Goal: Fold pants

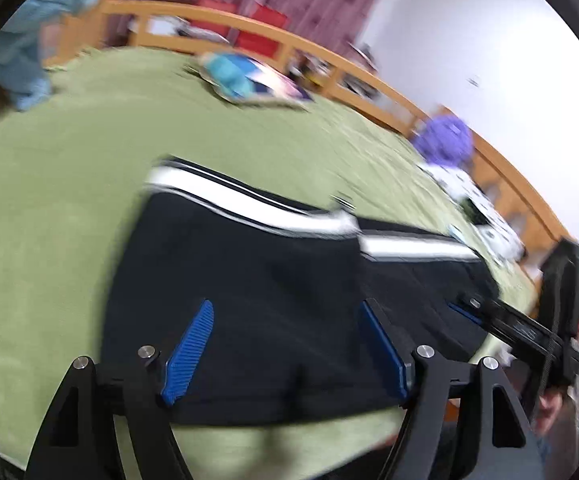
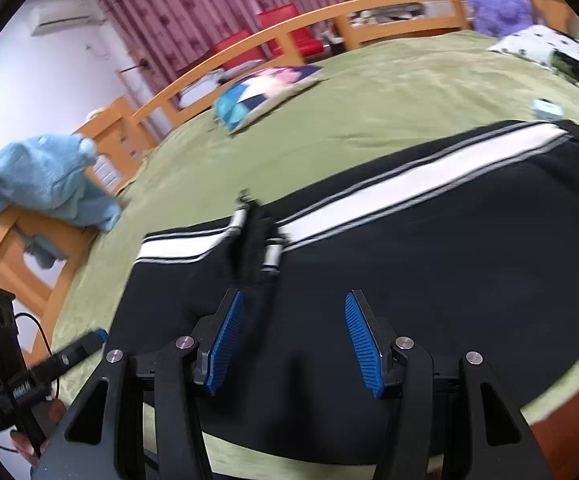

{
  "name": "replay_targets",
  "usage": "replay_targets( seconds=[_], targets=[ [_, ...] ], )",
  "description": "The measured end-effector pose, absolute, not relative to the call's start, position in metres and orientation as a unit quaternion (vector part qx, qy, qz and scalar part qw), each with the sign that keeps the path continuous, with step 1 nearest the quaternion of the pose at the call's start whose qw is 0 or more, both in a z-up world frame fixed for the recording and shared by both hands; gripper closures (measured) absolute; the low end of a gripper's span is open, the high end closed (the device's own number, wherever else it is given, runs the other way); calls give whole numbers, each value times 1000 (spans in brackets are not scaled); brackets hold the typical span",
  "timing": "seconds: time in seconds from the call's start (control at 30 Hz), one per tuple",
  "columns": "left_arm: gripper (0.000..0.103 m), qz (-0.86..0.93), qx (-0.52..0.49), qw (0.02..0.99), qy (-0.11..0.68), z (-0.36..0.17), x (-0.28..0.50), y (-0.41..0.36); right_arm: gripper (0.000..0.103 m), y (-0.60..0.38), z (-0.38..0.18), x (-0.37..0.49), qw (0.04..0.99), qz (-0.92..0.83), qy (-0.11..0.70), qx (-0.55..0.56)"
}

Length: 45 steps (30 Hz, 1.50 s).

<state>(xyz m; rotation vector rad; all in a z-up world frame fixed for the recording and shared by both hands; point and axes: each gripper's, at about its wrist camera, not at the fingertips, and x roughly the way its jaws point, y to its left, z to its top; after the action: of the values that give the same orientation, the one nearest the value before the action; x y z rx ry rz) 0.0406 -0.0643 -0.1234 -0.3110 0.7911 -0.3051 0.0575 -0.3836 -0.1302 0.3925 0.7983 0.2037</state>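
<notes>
Black pants (image 1: 273,304) with a white side stripe lie flat across the green bed cover (image 1: 69,208), near its front edge. They also show in the right wrist view (image 2: 429,264), with a drawstring tangle (image 2: 255,240) at the middle. My left gripper (image 1: 285,344) is open and empty above the pants' near edge. My right gripper (image 2: 293,344) is open and empty above the pants too. The right gripper shows at the right of the left wrist view (image 1: 537,320), and the left gripper at the lower left of the right wrist view (image 2: 49,360).
A wooden bed rail (image 2: 289,28) runs along the far side. A patterned cushion (image 2: 265,88), a blue plush toy (image 2: 45,176), a purple plush toy (image 2: 497,4) and a spotted pillow (image 2: 549,48) lie around the bed. Pink curtains hang behind.
</notes>
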Motion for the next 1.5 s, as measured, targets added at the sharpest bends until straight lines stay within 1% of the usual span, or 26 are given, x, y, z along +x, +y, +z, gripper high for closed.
replay_targets(
  seconds=[0.1,0.23,0.27,0.3,0.33,0.37,0.43,0.47,0.5,0.57,0.67,0.7,0.77,0.8,0.83,0.9,1.17,1.37,1.5],
  targets=[
    [30,-113,-159,905,378,-129,45,-35,50,-356,-133,65,890,134,396,181],
    [30,-64,-152,910,379,-141,48,-7,51,-306,-148,73,889,135,426,103],
    [30,-58,-153,910,381,-142,48,-1,56,-291,-154,75,886,133,438,69],
    [30,-55,-156,909,382,-143,49,2,81,-278,-160,74,888,121,443,29],
    [30,-53,-164,907,384,-144,50,8,89,-272,-161,71,893,117,435,5],
    [30,-55,-174,904,386,-146,52,13,89,-271,-157,66,898,129,421,3],
    [30,-60,-187,901,388,-146,54,15,90,-285,-138,52,908,170,381,50],
    [30,-63,-191,899,388,-147,53,17,90,-302,-125,44,910,190,356,98],
    [30,-64,-194,898,390,-147,53,19,90,-310,-122,41,908,193,351,119],
    [30,-73,-196,896,391,-150,51,23,91,-322,-130,39,900,172,375,141],
    [30,-73,-185,893,404,-154,53,20,90,-311,-172,46,875,121,453,115],
    [30,-73,-183,892,407,-155,53,19,90,-308,-178,48,873,113,462,106],
    [30,-76,-185,890,410,-154,52,21,81,-303,-167,43,886,120,437,95],
    [30,-77,-187,889,410,-154,51,23,67,-302,-158,42,889,140,425,99],
    [30,-79,-190,889,409,-153,50,24,50,-302,-150,40,893,153,410,105],
    [30,-78,-188,891,407,-152,49,24,38,-303,-137,39,908,141,382,104],
    [30,-76,-185,895,400,-148,45,24,38,-314,-134,44,910,88,391,103],
    [31,-48,-154,911,379,-144,41,24,38,-322,-142,50,910,44,401,98],
    [32,-42,-156,909,384,-146,42,24,38,-324,-134,55,919,27,384,81]
  ],
)
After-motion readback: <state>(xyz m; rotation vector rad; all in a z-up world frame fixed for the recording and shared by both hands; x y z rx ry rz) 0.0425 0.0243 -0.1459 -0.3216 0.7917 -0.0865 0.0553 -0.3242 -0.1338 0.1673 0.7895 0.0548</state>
